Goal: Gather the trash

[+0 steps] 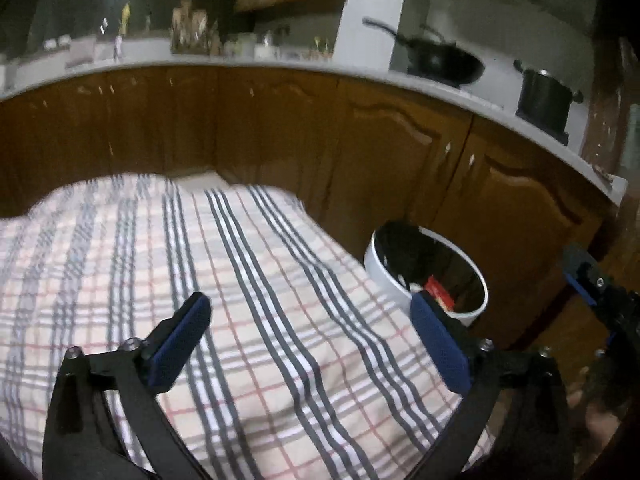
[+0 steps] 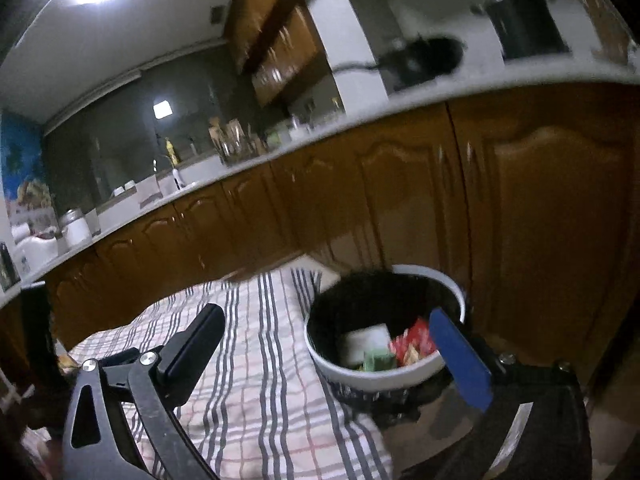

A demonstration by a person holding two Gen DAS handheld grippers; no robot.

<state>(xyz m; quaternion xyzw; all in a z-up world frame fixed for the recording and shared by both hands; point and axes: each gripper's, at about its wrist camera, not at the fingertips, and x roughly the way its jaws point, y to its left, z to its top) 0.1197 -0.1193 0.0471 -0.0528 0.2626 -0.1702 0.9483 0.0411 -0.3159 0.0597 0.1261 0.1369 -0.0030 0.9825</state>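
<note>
Right wrist view: the right gripper gapes wide, empty, and so does the left gripper. Wrappers sit inside the bin, touching the checked cloth. Risk: a careless swing nudges the bin, tipping it.

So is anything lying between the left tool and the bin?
No. In the left wrist view only bare checked cloth lies between the open left tool and the bin.
</note>
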